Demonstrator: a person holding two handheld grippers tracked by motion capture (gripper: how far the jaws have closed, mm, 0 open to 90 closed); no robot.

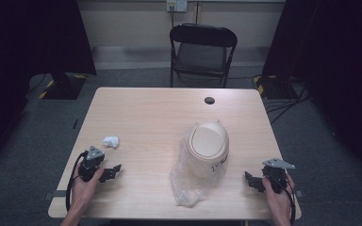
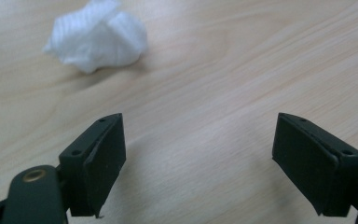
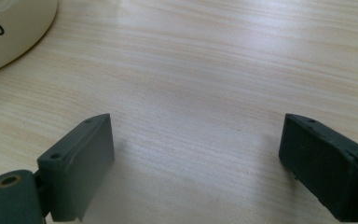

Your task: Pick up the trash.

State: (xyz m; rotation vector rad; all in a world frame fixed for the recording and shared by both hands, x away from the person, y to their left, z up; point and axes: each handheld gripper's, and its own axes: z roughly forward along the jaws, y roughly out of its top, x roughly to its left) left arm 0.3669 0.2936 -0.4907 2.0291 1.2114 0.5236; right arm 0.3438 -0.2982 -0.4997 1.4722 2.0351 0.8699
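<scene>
A crumpled white tissue [image 1: 111, 141] lies on the left of the wooden table [image 1: 146, 113]. It appears up close in the left gripper view as a white wad [image 2: 98, 37], ahead and left of the jaws. My left gripper [image 1: 114, 170] rests near the front left edge, open, nothing between its jaws [image 2: 200, 163]. A small cream bin with a swing lid [image 1: 208, 146] stands right of centre with a clear plastic bag [image 1: 188, 181] around and in front of it. My right gripper [image 1: 250, 181] sits at the front right, open and empty [image 3: 196, 163]; the bin's edge [image 3: 14, 32] is at its upper left.
A black folding chair [image 1: 202, 49] stands behind the table. A round black cable hole [image 1: 209, 100] sits near the far edge. Dark curtains and stand bases flank the table on both sides.
</scene>
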